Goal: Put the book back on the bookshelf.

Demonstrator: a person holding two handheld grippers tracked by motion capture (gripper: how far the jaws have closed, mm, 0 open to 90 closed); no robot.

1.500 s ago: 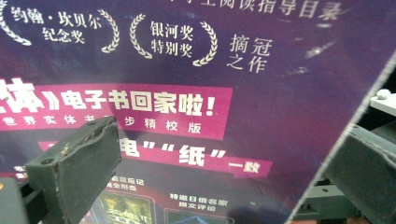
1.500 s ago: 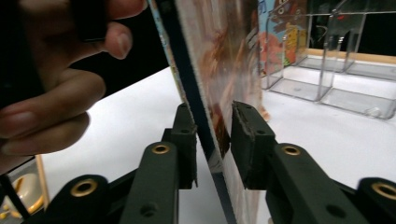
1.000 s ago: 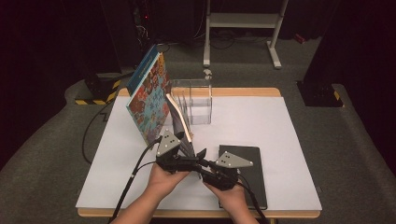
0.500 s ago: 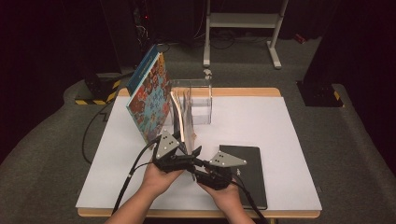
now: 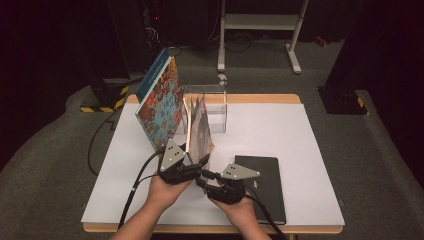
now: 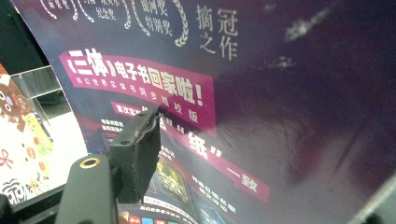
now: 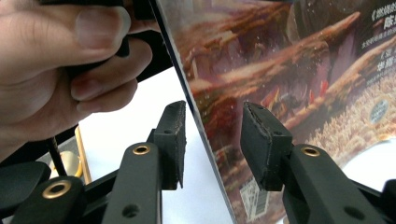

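A thin paperback book (image 5: 200,130) stands upright on its lower edge near the table's front. My left gripper (image 5: 202,160) is shut on it. In the left gripper view its purple back cover (image 6: 261,116) with printed text is close up, with one black finger (image 6: 137,149) pressed on it; the other jaw is hidden behind the book. My right gripper (image 5: 204,179) is just right of the left one. It is open (image 7: 215,135), its two jaws straddling the book's edge (image 7: 289,70) without touching it.
A large colourful picture book (image 5: 160,102) leans upright at the left, against a clear acrylic stand (image 5: 215,107). A flat black notebook (image 5: 267,185) lies at the front right of the white table (image 5: 280,130). The hand (image 7: 56,60) holding the left gripper is close beside the right one.
The right gripper has shifted left toward the held book, so its jaws now sit on either side of the book's edge. The left gripper and the book have barely moved.
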